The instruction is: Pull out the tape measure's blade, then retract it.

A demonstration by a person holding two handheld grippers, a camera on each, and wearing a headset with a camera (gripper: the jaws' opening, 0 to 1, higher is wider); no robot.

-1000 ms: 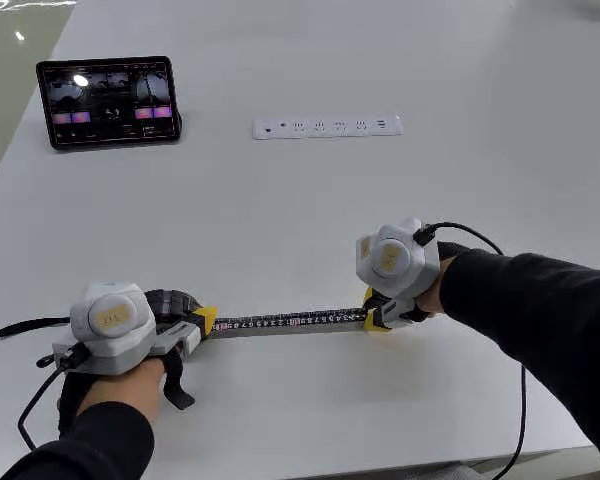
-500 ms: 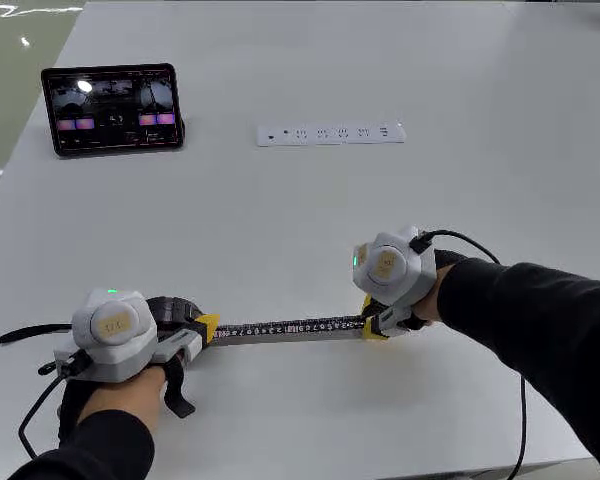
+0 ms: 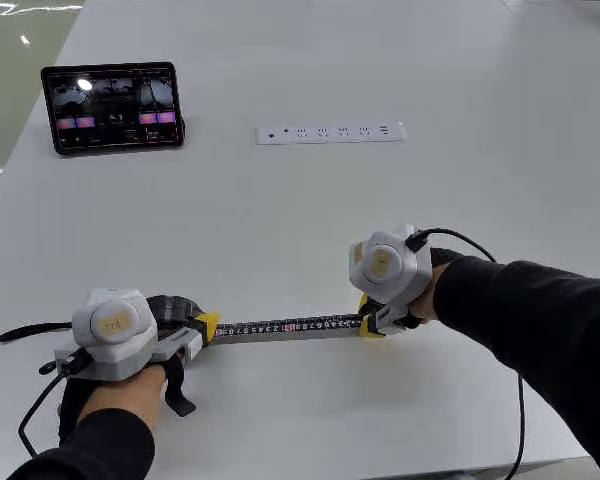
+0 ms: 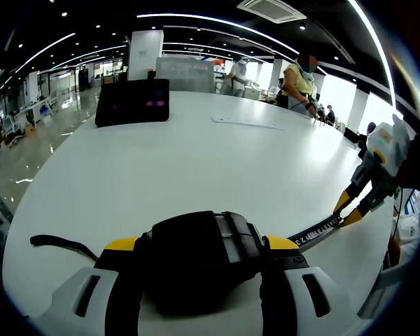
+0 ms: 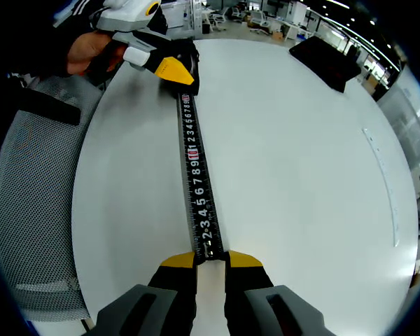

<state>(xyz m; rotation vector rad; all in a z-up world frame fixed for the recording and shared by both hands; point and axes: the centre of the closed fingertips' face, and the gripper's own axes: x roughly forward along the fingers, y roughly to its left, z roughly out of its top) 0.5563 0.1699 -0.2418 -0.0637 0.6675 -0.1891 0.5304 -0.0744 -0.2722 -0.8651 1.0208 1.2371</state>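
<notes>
- Two grippers share one tape measure [image 4: 196, 269] on the white table [image 3: 280, 220].
- My left gripper [image 4: 203, 243] clamps its black case between yellow-tipped jaws, near the table's front edge.
- My right gripper [image 5: 210, 260] pinches the end of the blade [image 5: 194, 168], which lies flat, stretched between both grippers.
- A tablet [image 3: 113, 105] and a power strip [image 3: 330, 131] sit well behind.

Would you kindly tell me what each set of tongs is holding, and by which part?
The left tongs clamp the tape measure's black case by its sides; the right tongs pinch the blade at its tip.
</notes>
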